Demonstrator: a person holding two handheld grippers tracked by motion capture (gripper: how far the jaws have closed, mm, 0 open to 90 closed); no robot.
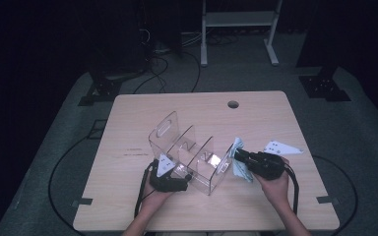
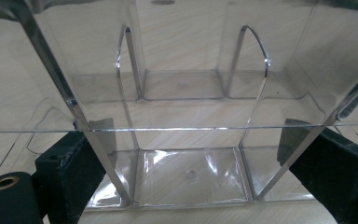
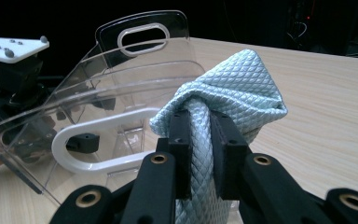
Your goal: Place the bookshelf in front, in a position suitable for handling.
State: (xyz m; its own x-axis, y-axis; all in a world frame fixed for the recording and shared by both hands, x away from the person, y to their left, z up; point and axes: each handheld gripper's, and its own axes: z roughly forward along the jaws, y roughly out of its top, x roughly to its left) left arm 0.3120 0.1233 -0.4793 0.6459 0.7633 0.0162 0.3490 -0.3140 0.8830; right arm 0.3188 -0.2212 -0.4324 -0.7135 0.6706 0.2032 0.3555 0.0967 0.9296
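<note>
Here the light blue cloth (image 3: 233, 88) is pinched between the jaws of the right gripper (image 3: 200, 135), which are drawn narrow on a bunched fold of it; the rest of the fabric puffs out above the pads. In the high view the cloth (image 1: 238, 164) hangs from the right gripper (image 1: 240, 156) just beside the right end of the clear plastic organizer (image 1: 187, 152), which stands on the wooden table (image 1: 275, 123). The left gripper (image 1: 186, 181) clamps the organizer's near wall, one jaw on each side of the clear divided box (image 2: 186, 116), pads pressing against its panels. The organizer's slotted handles (image 3: 142, 37) rise close to the cloth
</note>
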